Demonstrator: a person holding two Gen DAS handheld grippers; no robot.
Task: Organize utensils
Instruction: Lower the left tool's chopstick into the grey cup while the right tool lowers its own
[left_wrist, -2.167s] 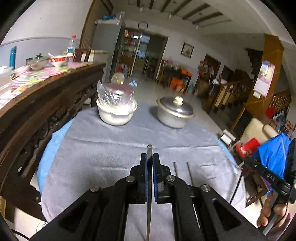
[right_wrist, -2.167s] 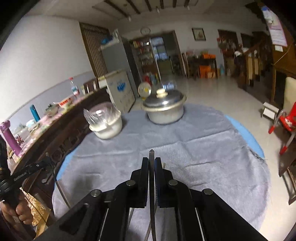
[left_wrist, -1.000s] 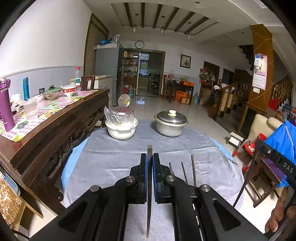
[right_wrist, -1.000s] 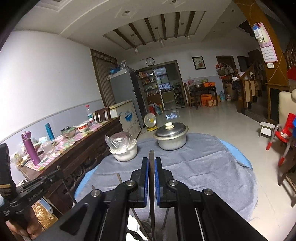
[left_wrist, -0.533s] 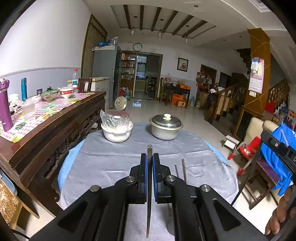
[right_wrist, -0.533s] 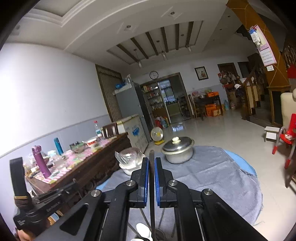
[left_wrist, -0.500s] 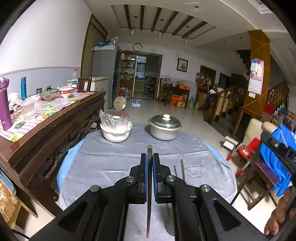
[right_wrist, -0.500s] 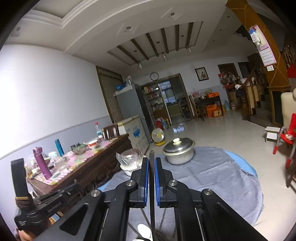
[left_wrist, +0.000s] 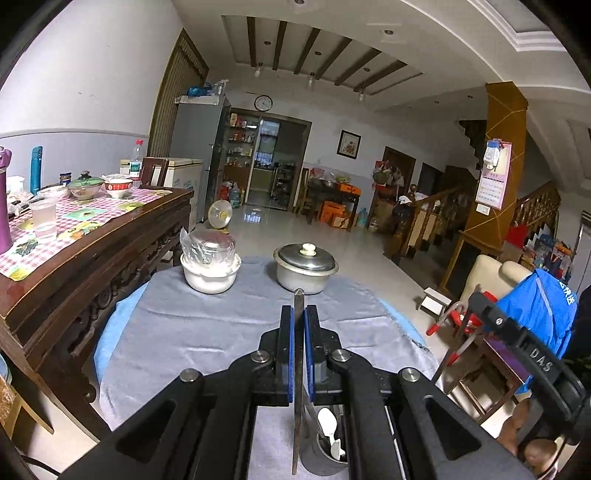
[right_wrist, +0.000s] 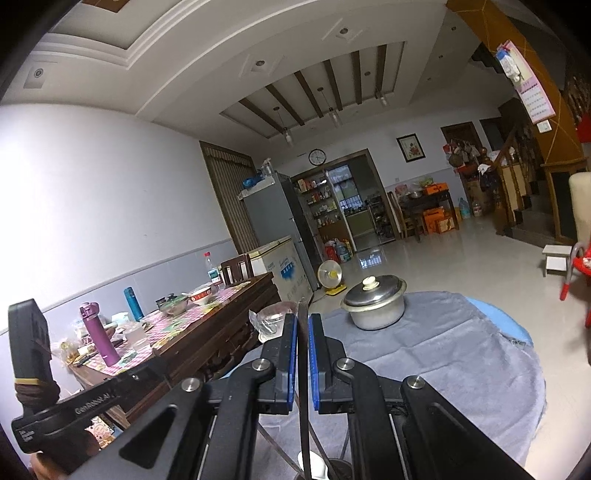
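Observation:
My left gripper (left_wrist: 298, 314) is shut on a thin metal utensil (left_wrist: 297, 424) that stands up between its blue pads, above the grey cloth of the round table (left_wrist: 207, 332). Right under it stands a metal holder (left_wrist: 321, 461) with white spoons (left_wrist: 327, 421) in it. My right gripper (right_wrist: 303, 321) is also shut, on a second thin metal utensil (right_wrist: 303, 406), and points almost level across the room. The holder's rim (right_wrist: 338, 466) and a white spoon (right_wrist: 316, 464) show at the bottom edge of the right wrist view.
On the far half of the table stand a lidded metal pot (left_wrist: 304, 266) and a white bowl covered in plastic (left_wrist: 210, 266). A dark wooden sideboard (left_wrist: 92, 258) crowded with dishes runs along the left. Red chairs (left_wrist: 454, 321) stand to the right.
Both views have tipped upward and show more of the room. The left gripper rose, the holder with white spoons came into view under it, and the loose utensils on the cloth dropped out of sight.

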